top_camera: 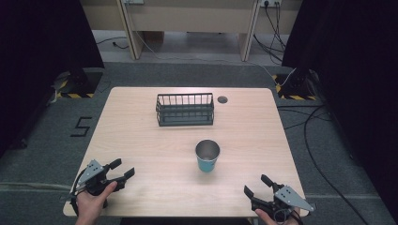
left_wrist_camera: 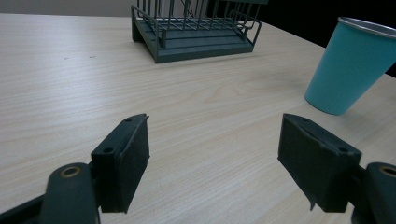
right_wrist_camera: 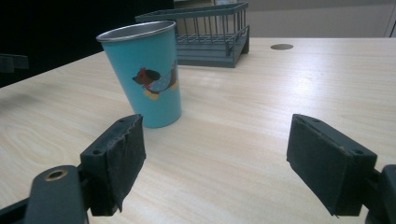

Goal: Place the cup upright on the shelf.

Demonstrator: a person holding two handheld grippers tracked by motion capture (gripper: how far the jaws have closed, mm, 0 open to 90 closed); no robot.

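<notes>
A teal metal cup [top_camera: 207, 156] stands upright near the middle of the wooden table [top_camera: 141, 140]; a cartoon dog is printed on its side [right_wrist_camera: 148, 72]. Behind it sits a dark wire rack [top_camera: 185, 108], with nothing seen in it. My left gripper [top_camera: 122, 169] rests at the table's front left corner, held in a hand, jaws wide apart and empty. The cup [left_wrist_camera: 349, 65] lies ahead to its right and the rack [left_wrist_camera: 196, 28] farther off. My right gripper [top_camera: 257, 184] is at the front right corner, also open and empty, with the rack [right_wrist_camera: 205, 32] beyond the cup.
A small round hole [top_camera: 222, 99] is in the tabletop right of the rack. Cables [top_camera: 319, 154] trail on the grey floor to the right. Black curtains stand on both sides, and a pale bench [top_camera: 187, 18] stands beyond the table.
</notes>
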